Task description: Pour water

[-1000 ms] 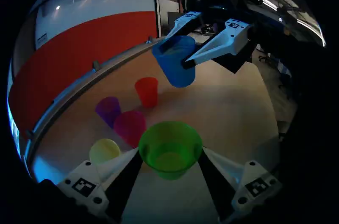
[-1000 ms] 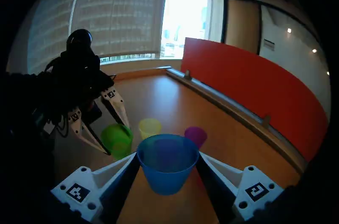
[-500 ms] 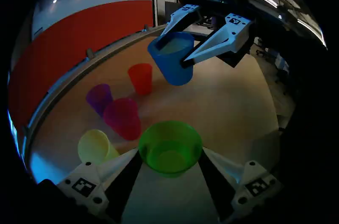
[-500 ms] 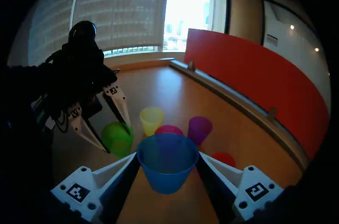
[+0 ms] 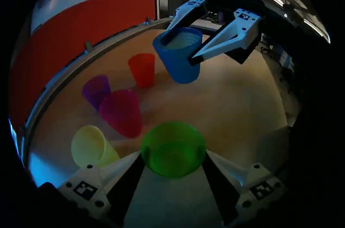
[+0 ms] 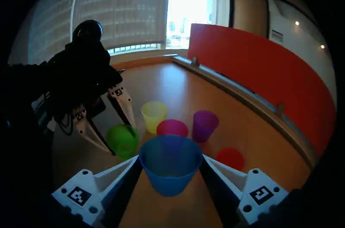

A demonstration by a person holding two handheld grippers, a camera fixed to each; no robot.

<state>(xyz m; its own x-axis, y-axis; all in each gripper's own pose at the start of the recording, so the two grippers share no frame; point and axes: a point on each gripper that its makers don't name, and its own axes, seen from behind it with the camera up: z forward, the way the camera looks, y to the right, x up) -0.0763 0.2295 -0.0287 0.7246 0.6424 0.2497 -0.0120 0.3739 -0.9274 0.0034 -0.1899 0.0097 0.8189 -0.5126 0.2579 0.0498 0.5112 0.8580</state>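
Our left gripper (image 5: 173, 159) is closed around a green cup (image 5: 173, 150), one finger pressing each side just under the rim, and our right gripper (image 6: 170, 172) clamps a blue cup (image 6: 170, 170) the same way. Under both we see the wooden table (image 5: 233, 98), the biggest thing here, running back to a long red partition (image 5: 64, 34) along its far edge. In the right gripper view the partition (image 6: 258, 73) lies to the right, with a bright window (image 6: 189, 12) and pale blinds (image 6: 116, 12) beyond the table (image 6: 172, 94). A person in dark clothing (image 6: 82, 77) stands at the left of that view holding the left gripper (image 6: 123, 139), the green cup (image 6: 122, 141) between its fingers. From the left gripper view we see the right gripper (image 5: 181, 53) farther off, holding the blue cup (image 5: 179, 60) tilted and seemingly raised off the table, beyond the green cup and just beside the red cup (image 5: 142, 69). We cannot tell whether either held cup has water in it. Four loose cups stand grouped on the table: magenta (image 5: 121, 112) in the middle, yellow (image 5: 90, 147) nearest us, purple (image 5: 95, 91) behind the magenta one, red farthest. In the right gripper view they sit past the blue cup: yellow (image 6: 154, 116), magenta (image 6: 171, 128), purple (image 6: 204, 125), red (image 6: 230, 158).
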